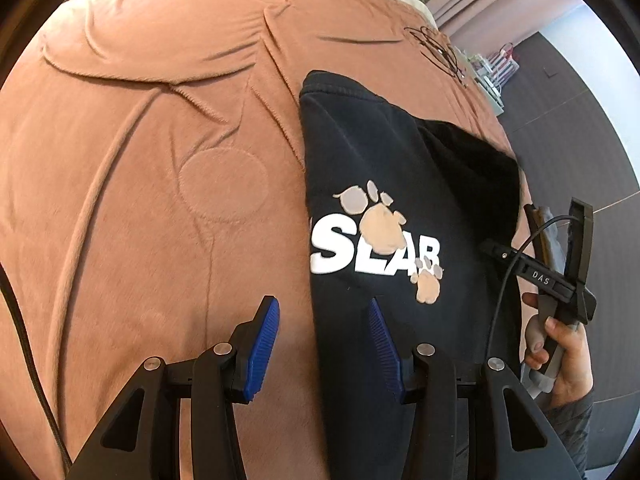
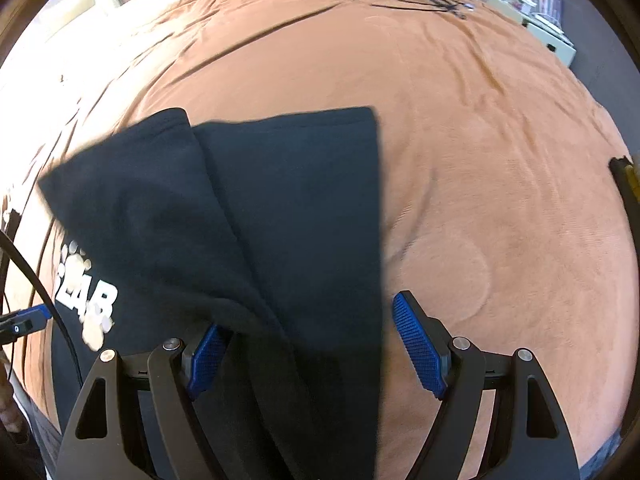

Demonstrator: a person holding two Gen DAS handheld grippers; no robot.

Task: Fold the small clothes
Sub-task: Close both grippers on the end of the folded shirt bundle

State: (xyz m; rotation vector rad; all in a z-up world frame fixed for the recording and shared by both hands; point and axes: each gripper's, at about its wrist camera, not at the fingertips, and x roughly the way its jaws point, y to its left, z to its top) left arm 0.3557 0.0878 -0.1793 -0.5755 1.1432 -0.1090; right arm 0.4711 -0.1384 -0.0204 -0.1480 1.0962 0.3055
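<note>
Sweatshirt [image 1: 384, 168], one only, dark with white letters and paw prints, lies on the brown blanket [image 1: 160, 160]. Left claw [image 1: 324, 344] stands half spread, pinching nothing, its right pad over the sweatshirt's edge. Right claw [image 2: 304, 344] stands wide, a dark fold draped between its pads and over the left one; whether it pinches the fold I cannot tell. One hand [image 1: 560, 364] holds the right claw.

bright daylt | fisheye edges warped | R view motion-blurred
</note>
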